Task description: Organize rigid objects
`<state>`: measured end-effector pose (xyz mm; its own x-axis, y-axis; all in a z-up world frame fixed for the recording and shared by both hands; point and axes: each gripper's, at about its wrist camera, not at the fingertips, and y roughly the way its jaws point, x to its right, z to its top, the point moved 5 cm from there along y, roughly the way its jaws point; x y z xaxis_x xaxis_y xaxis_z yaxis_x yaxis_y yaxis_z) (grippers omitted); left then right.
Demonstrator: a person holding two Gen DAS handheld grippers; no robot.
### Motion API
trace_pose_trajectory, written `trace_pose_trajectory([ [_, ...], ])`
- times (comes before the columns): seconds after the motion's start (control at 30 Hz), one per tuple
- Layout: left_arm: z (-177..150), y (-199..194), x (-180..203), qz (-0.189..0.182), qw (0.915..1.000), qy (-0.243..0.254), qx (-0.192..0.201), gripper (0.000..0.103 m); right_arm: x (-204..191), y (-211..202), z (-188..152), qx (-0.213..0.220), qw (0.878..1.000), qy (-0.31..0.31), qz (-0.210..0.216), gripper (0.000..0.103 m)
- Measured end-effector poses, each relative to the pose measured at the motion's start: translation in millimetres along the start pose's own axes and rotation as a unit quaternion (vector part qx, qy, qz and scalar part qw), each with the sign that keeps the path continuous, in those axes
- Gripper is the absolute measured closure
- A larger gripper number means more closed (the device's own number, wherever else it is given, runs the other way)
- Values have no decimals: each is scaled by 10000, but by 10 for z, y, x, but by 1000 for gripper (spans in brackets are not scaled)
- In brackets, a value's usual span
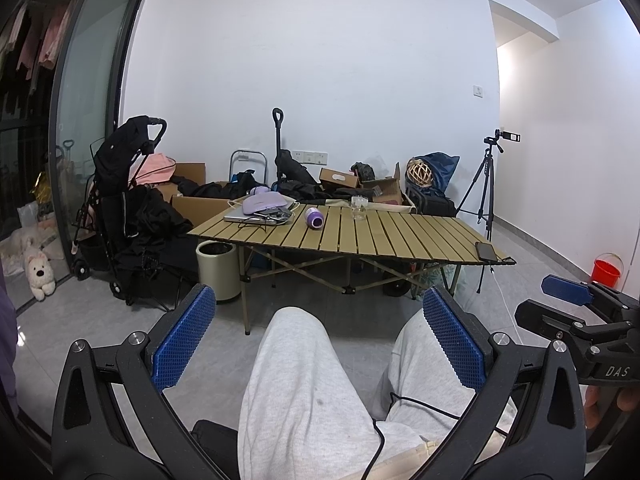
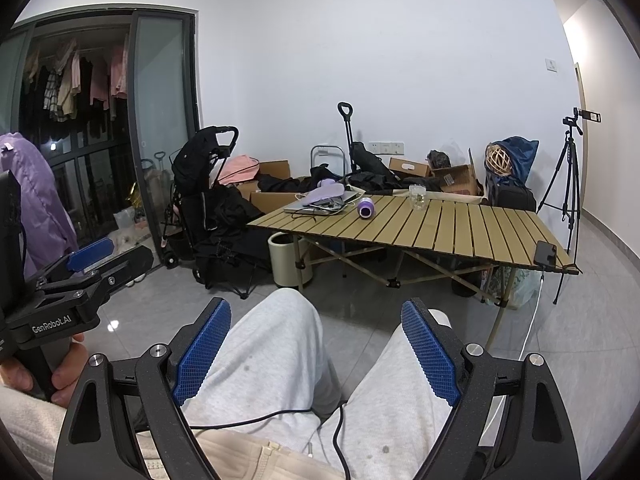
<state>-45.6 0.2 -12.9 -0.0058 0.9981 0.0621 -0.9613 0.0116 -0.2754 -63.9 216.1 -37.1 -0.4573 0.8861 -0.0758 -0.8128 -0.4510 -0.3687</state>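
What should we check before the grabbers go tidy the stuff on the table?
1. Left gripper open and holding nothing: ok.
2. Right gripper open and holding nothing: ok.
3. Grippers near the table: not ok, both sit over the person's knees.
4. Purple bottle standing up: not ok, it lies on its side.
5. Glass cup upright: ok.
6. Phone safely placed: not ok, it rests at the table's corner.
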Motion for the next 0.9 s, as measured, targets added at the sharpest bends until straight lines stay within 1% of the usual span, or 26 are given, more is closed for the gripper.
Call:
trace_pose_trajectory([
  [0.47, -49, 7, -19, -13, 10000, 8, -31, 0, 24, 38, -46, -23, 10000, 35, 2, 12],
  [0.53, -17, 25, -35, -31, 10000, 0, -55, 0, 34, 39, -52, -37, 10000, 48, 7, 12],
  [0.57, -46, 65, -33, -34, 10000, -9, -75, 0, 35, 40, -52, -39, 10000, 47, 15, 12],
  [0.67, 20, 198, -103, -60, 9998, -38, -159, 0, 77, 68, -18, -43, 10000, -51, -31, 12],
  [0.73, 87, 352, -119, -20, 9998, 46, -170, 0, 140, 151, 15, -8, 9988, -372, -315, 12],
  [0.77, 127, 484, -128, -32, 9997, 135, -210, 0, 193, 222, 44, -70, 9979, -481, -427, 12],
  [0.83, 191, 717, -129, -62, 9993, 254, -250, 0, 316, 409, 105, -204, 9976, -515, -411, 12],
  [0.9, 261, 1040, -163, -97, 9989, 307, -348, 0, 427, 623, 158, -355, 9981, -417, -287, 12],
])
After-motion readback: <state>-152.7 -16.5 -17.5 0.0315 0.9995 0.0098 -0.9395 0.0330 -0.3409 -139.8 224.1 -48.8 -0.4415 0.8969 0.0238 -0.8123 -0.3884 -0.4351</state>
